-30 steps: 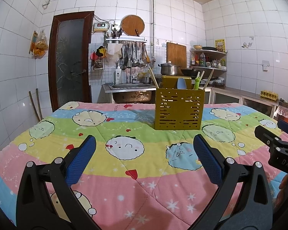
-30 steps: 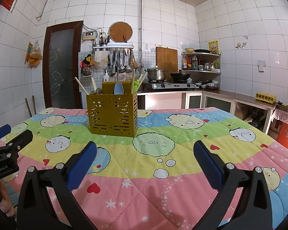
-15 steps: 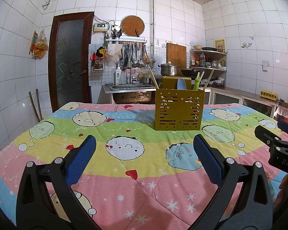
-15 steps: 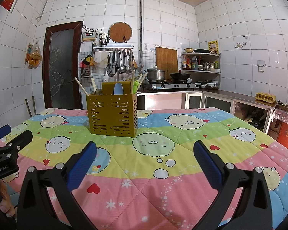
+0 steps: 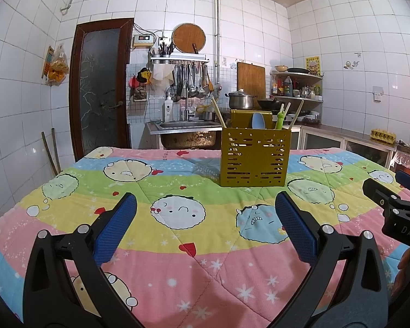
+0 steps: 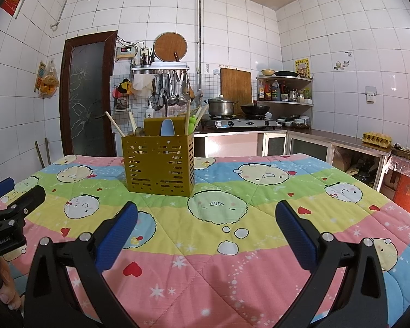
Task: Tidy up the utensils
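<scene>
A mustard-yellow slotted utensil holder (image 5: 255,158) (image 6: 160,164) stands upright on the cartoon-print quilt (image 5: 177,235) (image 6: 259,229) covering the table. Chopsticks (image 5: 218,114) (image 6: 114,126), a light blue spoon (image 5: 258,121) (image 6: 167,128) and a green utensil (image 5: 280,119) (image 6: 192,123) stick out of it. My left gripper (image 5: 205,224) hovers open over the near part of the quilt, nothing between its blue pads. My right gripper (image 6: 206,225) is open and empty too, well short of the holder. Each gripper shows at the edge of the other's view.
Behind the table are a steel sink (image 5: 186,131), a stove with a pot (image 6: 221,107) and wok (image 6: 254,108), hanging ladles (image 6: 175,90) and a corner shelf (image 6: 285,93). A dark door (image 5: 98,87) is at the back left. A hand (image 6: 6,284) grips the left tool.
</scene>
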A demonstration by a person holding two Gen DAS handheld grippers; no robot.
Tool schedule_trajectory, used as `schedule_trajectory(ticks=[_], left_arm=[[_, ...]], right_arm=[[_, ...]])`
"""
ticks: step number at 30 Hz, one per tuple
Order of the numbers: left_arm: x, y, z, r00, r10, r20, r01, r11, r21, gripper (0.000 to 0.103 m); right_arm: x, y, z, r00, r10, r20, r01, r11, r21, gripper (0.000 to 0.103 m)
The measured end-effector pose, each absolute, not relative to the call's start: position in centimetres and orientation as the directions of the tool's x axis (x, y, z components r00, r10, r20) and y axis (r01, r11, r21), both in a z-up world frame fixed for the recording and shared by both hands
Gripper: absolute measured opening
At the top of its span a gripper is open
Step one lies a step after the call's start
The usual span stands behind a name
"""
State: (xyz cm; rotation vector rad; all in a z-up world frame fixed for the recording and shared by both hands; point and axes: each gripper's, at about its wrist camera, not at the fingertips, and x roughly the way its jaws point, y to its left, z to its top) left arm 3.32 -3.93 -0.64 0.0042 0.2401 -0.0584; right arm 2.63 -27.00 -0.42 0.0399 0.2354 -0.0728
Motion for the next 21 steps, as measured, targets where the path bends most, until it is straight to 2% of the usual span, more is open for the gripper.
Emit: schedule_trajectory(ticks=[21], left_arm=[[3.09, -3.98, -0.57, 0.971, -0.051, -0.232, 0.054, 0.999, 0.003, 0.098]], right_arm=[[2.59, -26.98, -0.49, 0.970, -0.067, -0.233, 0.077, 0.997, 0.031, 0.099]])
